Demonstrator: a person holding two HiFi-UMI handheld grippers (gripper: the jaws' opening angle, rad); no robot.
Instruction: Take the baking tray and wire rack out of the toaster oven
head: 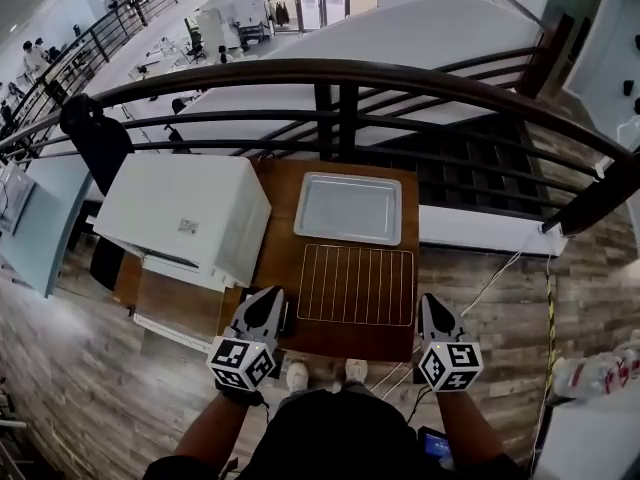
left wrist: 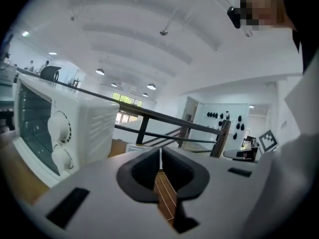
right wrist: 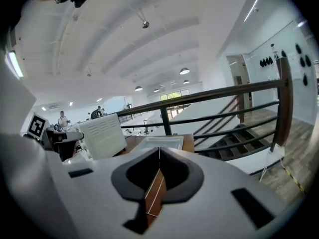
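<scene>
The silver baking tray (head: 348,208) lies on the brown table (head: 275,248), at its far side. The wire rack (head: 356,284) lies flat just in front of the tray. At the table's left end stands the white toaster oven (head: 185,213), and its door (head: 178,303) appears folded down. My left gripper (head: 272,294) hovers at the rack's near left corner, shut and empty. My right gripper (head: 432,302) hovers off the rack's near right corner, also shut and empty. Rack wires (left wrist: 167,193) show under the left gripper (left wrist: 160,151). The right gripper (right wrist: 159,151) points toward the tray (right wrist: 162,142).
A dark curved railing (head: 340,78) runs behind the table, with a drop to a lower floor beyond it. The person's shoes (head: 297,373) stand at the table's near edge. A white cable (head: 490,288) trails over the wooden floor on the right, and bottles (head: 600,373) stand at the far right.
</scene>
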